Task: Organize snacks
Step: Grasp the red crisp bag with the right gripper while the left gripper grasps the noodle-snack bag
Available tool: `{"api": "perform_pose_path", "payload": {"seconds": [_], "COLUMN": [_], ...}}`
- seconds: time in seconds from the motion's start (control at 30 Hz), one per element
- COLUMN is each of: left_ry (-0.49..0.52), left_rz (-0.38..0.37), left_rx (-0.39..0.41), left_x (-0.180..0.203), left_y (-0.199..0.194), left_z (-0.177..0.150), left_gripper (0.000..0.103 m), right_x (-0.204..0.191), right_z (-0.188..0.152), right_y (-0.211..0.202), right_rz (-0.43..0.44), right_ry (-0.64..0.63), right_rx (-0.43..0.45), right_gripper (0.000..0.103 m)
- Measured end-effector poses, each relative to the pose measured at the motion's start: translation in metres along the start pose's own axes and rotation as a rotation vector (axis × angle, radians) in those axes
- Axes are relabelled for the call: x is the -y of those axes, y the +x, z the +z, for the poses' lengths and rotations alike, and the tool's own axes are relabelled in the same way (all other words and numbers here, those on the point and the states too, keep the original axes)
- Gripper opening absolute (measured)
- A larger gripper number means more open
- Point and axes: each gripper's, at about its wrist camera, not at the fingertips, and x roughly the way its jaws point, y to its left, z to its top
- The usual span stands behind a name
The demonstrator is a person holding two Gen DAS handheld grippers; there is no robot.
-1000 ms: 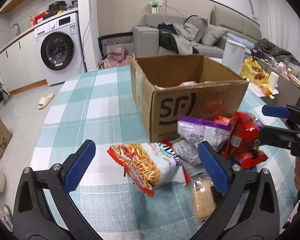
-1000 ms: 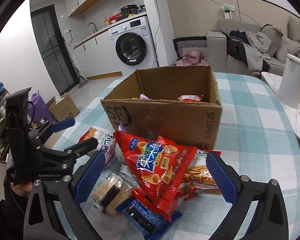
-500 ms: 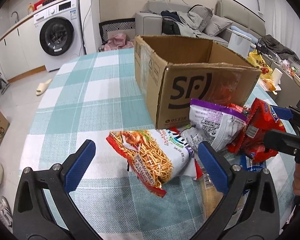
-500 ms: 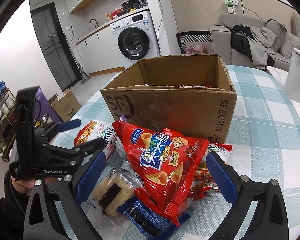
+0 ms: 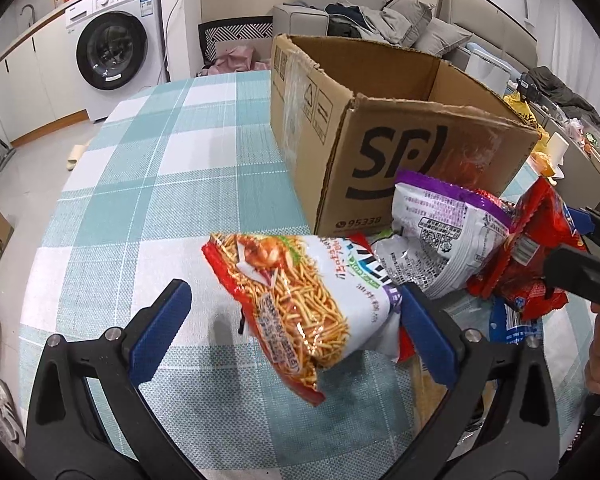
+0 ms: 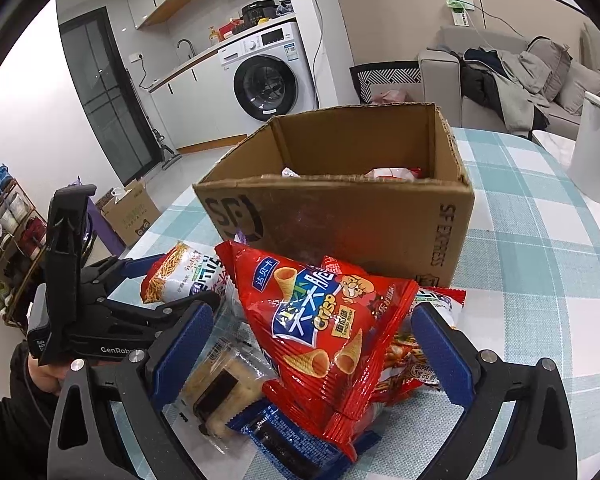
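A pile of snack bags lies on the checked tablecloth in front of an open cardboard box (image 5: 400, 136). My left gripper (image 5: 292, 320) is open around a white and red bag of fried sticks (image 5: 300, 300), its jaws apart from the bag's sides. My right gripper (image 6: 320, 344) is open around a red cone-crisp bag (image 6: 324, 320) on top of the pile. A clear packet of sandwich biscuits (image 6: 224, 384) and a blue packet (image 6: 288, 444) lie under it. A purple and white bag (image 5: 448, 228) leans on the box. The box (image 6: 340, 216) holds a few snacks.
The table's left edge (image 5: 60, 208) drops to the floor. A washing machine (image 5: 116, 48) and sofa (image 5: 380, 20) stand beyond. A white bin (image 6: 596, 148) stands right of the table. The left gripper (image 6: 84, 304) shows in the right wrist view.
Both grippers have moved closer and lower to the pile. The fried-stick bag now sits between the left jaws, the red cone bag between the right jaws. Both stay open.
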Motion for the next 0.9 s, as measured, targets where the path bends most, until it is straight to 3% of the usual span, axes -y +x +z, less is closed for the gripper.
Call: {"api": "perform_pose_path", "payload": {"seconds": [0.1,0.2,0.33,0.43,0.7,0.9], "left_ry": [0.004,0.012,0.028,0.055,0.067,0.073], "left_rz": [-0.006,-0.032,-0.078,-0.076,-0.097,-0.106], "left_rx": [-0.005,-0.011,-0.01,0.005,0.023,0.052], "left_x": [0.001,0.003,0.009,0.014,0.018,0.02], "left_y": [0.003,0.003,0.0,-0.003,-0.014,-0.029], "left_z": [-0.001,-0.002,-0.005,-0.007,-0.008,-0.006], "left_gripper": [0.101,0.092,0.07,0.064,0.06,0.06], "right_x": [-0.002,-0.005,-0.005,-0.005,-0.006,-0.005], "right_z": [0.0,0.0,-0.001,-0.002,-0.004,-0.005], "right_y": [0.001,0.003,0.006,0.005,0.003,-0.002], "right_rz": [-0.009,-0.027,-0.046,-0.04,-0.019,-0.008], "right_ry": [-0.011,-0.029,-0.044,-0.045,-0.059,-0.057], "right_rx": [0.0,-0.001,-0.007,-0.005,0.002,0.024], "right_gripper": [0.097,0.092,0.08,0.074,0.058,0.056]}}
